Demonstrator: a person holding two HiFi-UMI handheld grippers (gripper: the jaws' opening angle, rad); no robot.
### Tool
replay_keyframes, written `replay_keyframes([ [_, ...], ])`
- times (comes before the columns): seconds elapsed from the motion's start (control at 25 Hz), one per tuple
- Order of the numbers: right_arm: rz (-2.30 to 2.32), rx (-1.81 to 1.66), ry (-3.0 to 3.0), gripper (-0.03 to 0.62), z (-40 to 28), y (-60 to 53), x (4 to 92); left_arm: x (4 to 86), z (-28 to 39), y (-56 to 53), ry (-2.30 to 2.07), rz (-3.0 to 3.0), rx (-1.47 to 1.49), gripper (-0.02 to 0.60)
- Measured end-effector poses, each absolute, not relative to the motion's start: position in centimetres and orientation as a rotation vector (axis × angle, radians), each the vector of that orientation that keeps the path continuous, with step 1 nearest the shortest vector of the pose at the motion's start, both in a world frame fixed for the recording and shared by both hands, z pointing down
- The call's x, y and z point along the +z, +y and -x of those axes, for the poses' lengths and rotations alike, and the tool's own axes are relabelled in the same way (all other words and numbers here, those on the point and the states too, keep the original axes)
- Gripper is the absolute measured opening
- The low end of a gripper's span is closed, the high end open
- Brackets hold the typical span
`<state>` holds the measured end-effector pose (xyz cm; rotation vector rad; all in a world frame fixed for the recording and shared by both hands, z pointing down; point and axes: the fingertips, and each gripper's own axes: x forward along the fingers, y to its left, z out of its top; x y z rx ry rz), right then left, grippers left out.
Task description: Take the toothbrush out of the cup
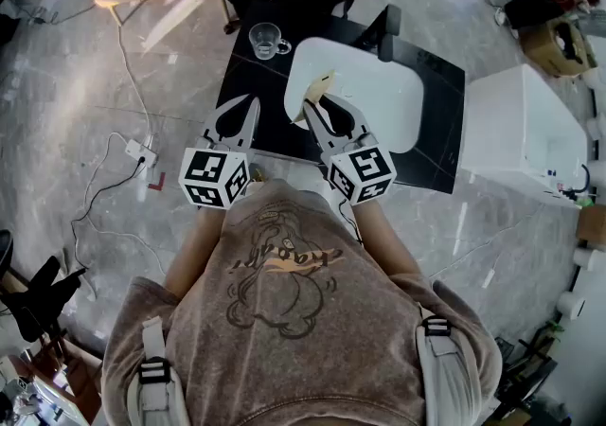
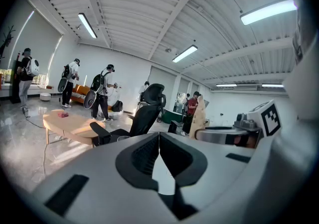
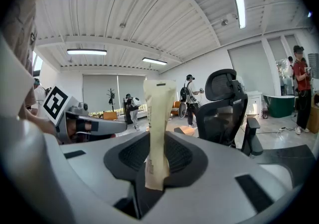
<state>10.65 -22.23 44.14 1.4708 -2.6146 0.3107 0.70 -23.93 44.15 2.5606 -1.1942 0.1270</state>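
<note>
The right tool [image 3: 158,156] is pinching the toothbrush [image 3: 158,118] near its bottom end. The toothbrush is in a long, pale paper wrapper and stands straight up between the jaws. It is out of the glass cup [image 1: 268,40], which looks empty and stands well apart on the black table [image 1: 248,83]. The left tool [image 2: 158,151] is squeezed closed with nothing in it. I think the best way now is to hold the squeeze steady, lay the toothbrush flat on the table, then let go.
</note>
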Motion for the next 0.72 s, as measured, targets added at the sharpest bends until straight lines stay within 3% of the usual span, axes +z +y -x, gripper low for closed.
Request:
replay_keyframes([
  [0.72, -1.476, 0.341, -2.601, 0.103, -10.10, -21.91, 44.38, 44.61, -0.15, -24.04, -1.175, -2.544, 0.134, 0.017],
])
